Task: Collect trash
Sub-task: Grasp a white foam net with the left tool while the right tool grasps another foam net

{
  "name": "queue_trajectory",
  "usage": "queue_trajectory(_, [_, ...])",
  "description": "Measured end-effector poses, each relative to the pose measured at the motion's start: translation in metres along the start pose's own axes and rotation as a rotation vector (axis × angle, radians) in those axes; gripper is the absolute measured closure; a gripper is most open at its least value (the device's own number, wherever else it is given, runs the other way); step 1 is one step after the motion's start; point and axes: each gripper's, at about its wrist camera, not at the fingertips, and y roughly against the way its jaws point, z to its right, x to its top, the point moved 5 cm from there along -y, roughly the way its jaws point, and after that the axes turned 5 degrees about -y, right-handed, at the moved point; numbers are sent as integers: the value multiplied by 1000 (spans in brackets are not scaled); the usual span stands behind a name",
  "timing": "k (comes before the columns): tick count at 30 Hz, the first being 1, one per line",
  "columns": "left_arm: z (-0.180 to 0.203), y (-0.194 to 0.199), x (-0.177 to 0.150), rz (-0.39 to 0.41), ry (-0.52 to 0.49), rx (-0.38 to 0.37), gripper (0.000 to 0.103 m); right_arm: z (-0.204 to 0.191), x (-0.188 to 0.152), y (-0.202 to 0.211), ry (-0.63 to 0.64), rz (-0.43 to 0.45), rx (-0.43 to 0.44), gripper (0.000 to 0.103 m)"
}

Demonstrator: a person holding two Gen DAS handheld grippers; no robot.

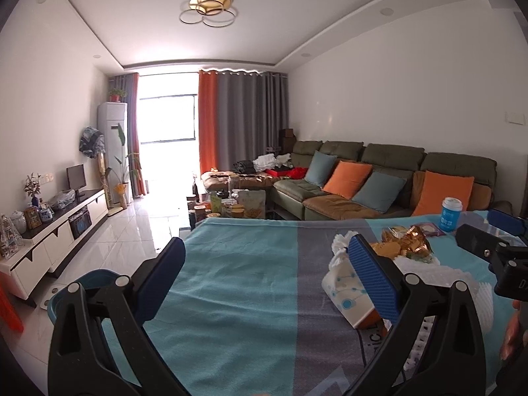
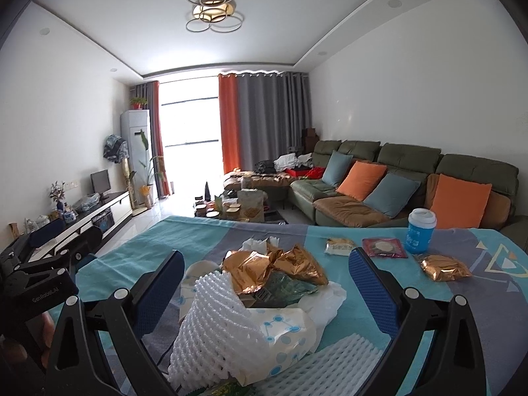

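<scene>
The trash pile (image 2: 264,283) of gold wrappers, foam netting and printed paper lies on the blue tablecloth (image 2: 138,247), its long axis running away from the right gripper (image 2: 267,293), whose fingers straddle it, spread wide. The left gripper (image 1: 264,277) hangs beside it, also spread, empty.

A table (image 2: 204,241) covered with a teal and grey cloth (image 1: 237,283) carries the trash. Near its middle lies a heap: white foam netting (image 2: 211,323), a crumpled white wrapper with blue dots (image 2: 283,330), gold foil wrappers (image 2: 274,267) and a dark green packet (image 2: 287,288). A second flat foam sheet (image 2: 340,359) lies at the near edge. Farther back rest a small pale snack packet (image 2: 340,246), a dark red sachet (image 2: 384,247) beside it, and an upright blue cup with a white lid (image 2: 419,231). A lone gold packet (image 2: 445,268) lies apart to the right.
</scene>
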Motion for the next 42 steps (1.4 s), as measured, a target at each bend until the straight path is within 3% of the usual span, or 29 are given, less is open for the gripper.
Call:
queue_trajectory(4, [13, -6, -8, -51, -24, -88, 6, 2, -7, -7, -10, -64, 42, 9])
queue_trajectory(10, [33, -14, -21, -117, -52, -240, 6, 6, -20, -12, -1, -152, 99, 29])
queue_trajectory(14, [55, -15, -31, -162, -70, -380, 6, 15, -25, -12, -30, -184, 121, 42])
queue_trajectory(23, [96, -33, -62, -337, -75, -577, 9, 50, -25, -12, -87, -201, 69, 43])
queue_trajectory(26, [102, -47, -72, -406, -30, -629, 19, 70, -29, -15, -121, -239, 30, 43])
queue_trajectory(29, [105, -60, -80, -463, 26, -689, 36, 87, -37, -17, -152, -291, 13, 41])
queue_trajectory(31, [104, -68, -85, -494, 62, -728, 58, 99, -47, -17, -179, -344, 13, 38])
queue_trajectory(33, [105, -75, -91, -513, 84, -750, 74, 104, -55, -14, -210, -383, 33, 37])
queue_trajectory(37, [103, -79, -94, -495, 83, -744, 87, 108, -68, -12, -214, -445, 32, 36])
queue_trajectory(39, [101, -75, -91, -486, 81, -746, 92, 107, -72, -12, -219, -461, 46, 47])
queue_trajectory(41, [97, -73, -85, -471, 74, -735, 92, 107, -73, -11, -201, -474, 36, 71])
queue_trajectory(42, [95, -69, -83, -460, 71, -731, 92, 109, -73, -12, -199, -479, 35, 90])
